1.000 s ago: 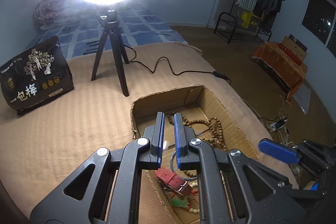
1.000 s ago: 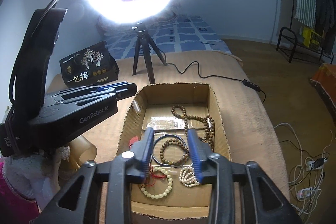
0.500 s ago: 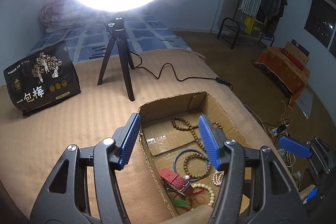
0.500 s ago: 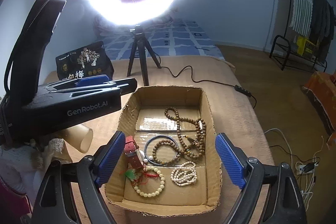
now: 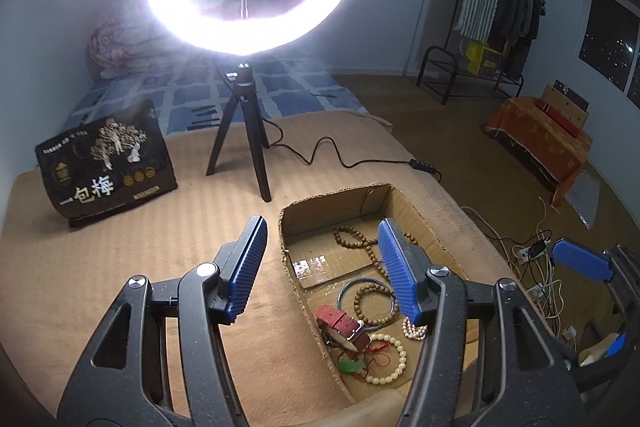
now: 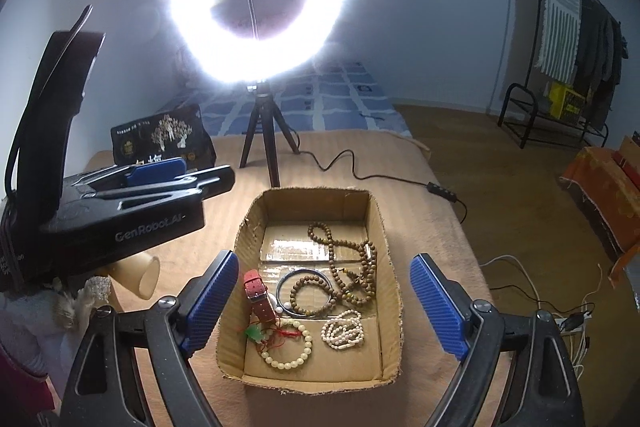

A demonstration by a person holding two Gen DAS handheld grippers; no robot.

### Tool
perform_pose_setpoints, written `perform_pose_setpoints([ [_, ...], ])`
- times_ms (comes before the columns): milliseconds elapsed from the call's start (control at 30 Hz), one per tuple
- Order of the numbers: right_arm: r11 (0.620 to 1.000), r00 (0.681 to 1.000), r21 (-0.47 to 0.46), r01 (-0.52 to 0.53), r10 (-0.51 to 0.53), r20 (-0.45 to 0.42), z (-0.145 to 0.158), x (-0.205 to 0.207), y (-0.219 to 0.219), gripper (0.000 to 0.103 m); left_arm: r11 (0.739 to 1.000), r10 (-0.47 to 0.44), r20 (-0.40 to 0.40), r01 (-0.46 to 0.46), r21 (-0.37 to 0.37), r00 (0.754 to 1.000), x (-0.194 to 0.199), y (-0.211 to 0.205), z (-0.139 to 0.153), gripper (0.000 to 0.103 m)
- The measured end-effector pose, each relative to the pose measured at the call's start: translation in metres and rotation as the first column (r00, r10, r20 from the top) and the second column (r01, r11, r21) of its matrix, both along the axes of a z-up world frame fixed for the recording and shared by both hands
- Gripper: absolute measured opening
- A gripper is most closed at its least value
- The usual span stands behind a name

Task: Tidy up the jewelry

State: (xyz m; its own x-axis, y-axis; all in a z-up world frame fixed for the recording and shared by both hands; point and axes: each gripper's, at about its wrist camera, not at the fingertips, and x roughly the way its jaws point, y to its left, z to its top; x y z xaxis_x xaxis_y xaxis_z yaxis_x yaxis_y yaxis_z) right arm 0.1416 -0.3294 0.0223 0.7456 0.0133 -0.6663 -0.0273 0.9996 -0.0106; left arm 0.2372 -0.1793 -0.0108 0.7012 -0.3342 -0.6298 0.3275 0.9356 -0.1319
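Note:
A shallow cardboard box (image 6: pixel 248 227) (image 5: pixel 416 211) on the tan blanket holds jewelry: a long brown bead necklace (image 6: pixel 352 267), a brown bead bracelet (image 6: pixel 310 295) inside a dark bangle (image 6: pixel 286 279), a red watch strap (image 6: pixel 258 293) (image 5: pixel 340 323), a cream bead bracelet (image 6: pixel 288 345) with a green pendant (image 6: pixel 256 334), and a white pearl strand (image 6: pixel 342 333). My left gripper (image 5: pixel 324 271) is open and empty over the box's left wall. My right gripper (image 6: pixel 324 307) is open and empty above the box's near half.
A lit ring light on a black tripod (image 5: pixel 244 135) stands behind the box, its cable (image 5: pixel 340 159) trailing right. A black printed bag (image 5: pixel 104 163) stands at the left. A beige cup (image 6: pixel 142 273) lies left of the box. Cables and a power strip (image 5: pixel 532 251) lie on the floor to the right.
Both grippers have opened wide from nearly shut. Both have drawn back and up, so the whole box now shows in the right wrist view.

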Motion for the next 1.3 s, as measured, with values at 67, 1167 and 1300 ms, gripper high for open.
perform_pose_setpoints([
  [67, 1.0, 1.0, -0.005, 0.004, -0.004, 0.01, 0.006, -0.005, 0.002, 0.089, 1.0, 0.002, 0.011, -0.002, -0.002, 1.0, -0.007, 0.005, 0.006, 0.059],
  [1167, 0.998, 0.99, -0.033, 0.05, -0.045, 0.136, 0.035, -0.069, 0.013, 0.103, 0.996, -0.033, 0.103, 0.023, 0.091, 0.994, -0.144, 0.049, 0.039, 0.102],
  [1300, 0.998, 0.991, -0.045, 0.042, -0.036, 0.126, 0.031, -0.068, 0.016, 0.103, 0.994, -0.027, 0.092, 0.016, 0.113, 0.995, -0.147, 0.048, 0.033, 0.102],
])
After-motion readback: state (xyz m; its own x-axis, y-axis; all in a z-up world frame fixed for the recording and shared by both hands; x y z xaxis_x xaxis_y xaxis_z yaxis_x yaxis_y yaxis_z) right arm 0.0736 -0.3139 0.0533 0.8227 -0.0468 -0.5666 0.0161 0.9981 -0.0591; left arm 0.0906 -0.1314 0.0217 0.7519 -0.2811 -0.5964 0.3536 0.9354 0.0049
